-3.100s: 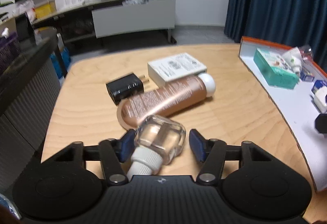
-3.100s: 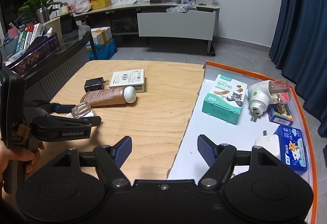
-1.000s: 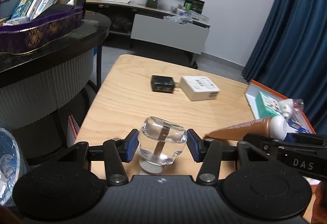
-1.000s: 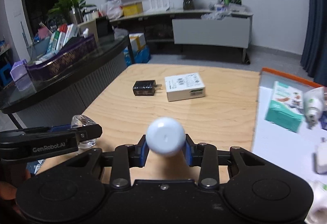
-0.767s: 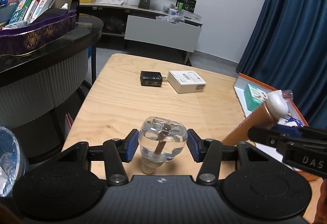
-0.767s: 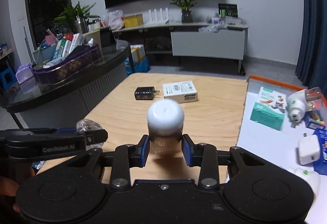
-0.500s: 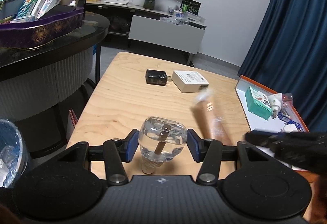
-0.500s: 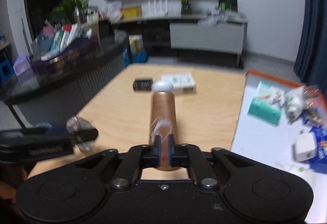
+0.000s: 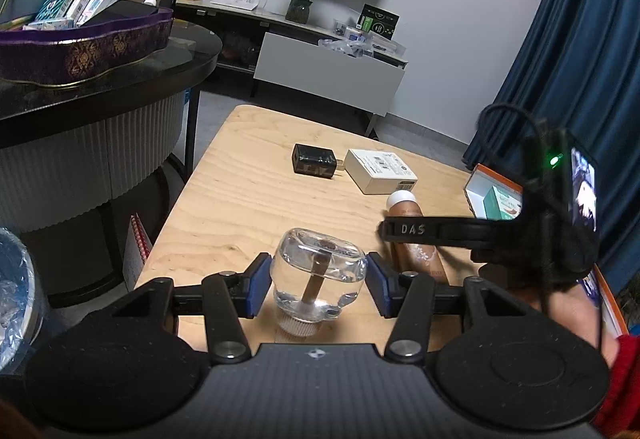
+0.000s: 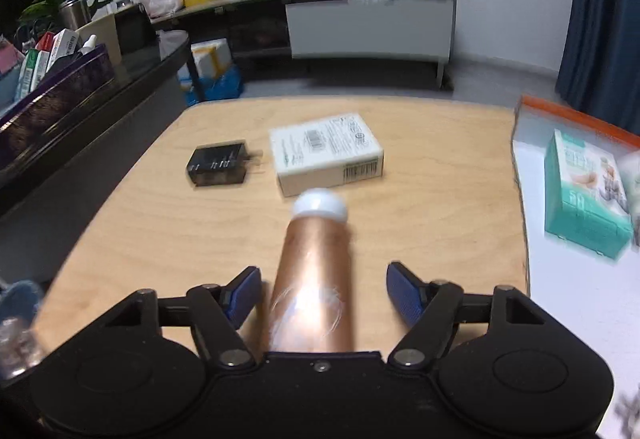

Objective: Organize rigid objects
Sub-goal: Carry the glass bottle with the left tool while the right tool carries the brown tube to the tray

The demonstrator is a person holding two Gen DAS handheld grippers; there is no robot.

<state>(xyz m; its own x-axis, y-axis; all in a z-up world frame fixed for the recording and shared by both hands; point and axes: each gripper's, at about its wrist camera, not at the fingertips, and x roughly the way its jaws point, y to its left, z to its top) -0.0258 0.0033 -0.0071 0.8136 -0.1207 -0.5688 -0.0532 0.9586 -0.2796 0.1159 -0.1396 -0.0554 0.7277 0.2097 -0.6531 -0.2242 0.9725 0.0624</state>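
My left gripper (image 9: 318, 285) is shut on a clear glass bottle (image 9: 318, 275) with a white cap, held above the near edge of the wooden table (image 9: 248, 199). My right gripper (image 10: 322, 297) is open, its pads apart from the bronze bottle with a white cap (image 10: 314, 279) that lies between them on the table, cap pointing away. The bronze bottle also shows in the left wrist view (image 9: 412, 243), under the right gripper's finger (image 9: 432, 229). A black charger (image 10: 218, 163) and a white box (image 10: 326, 153) lie farther back.
An orange-rimmed white tray (image 10: 560, 111) at the right holds a teal box (image 10: 582, 195). A dark side table with a purple box of items (image 9: 84, 47) stands to the left. A low cabinet (image 9: 328, 79) is beyond the table.
My right gripper lowered the bronze bottle from upright to lying on the table and opened off it. My left gripper still holds the glass bottle in about the same place.
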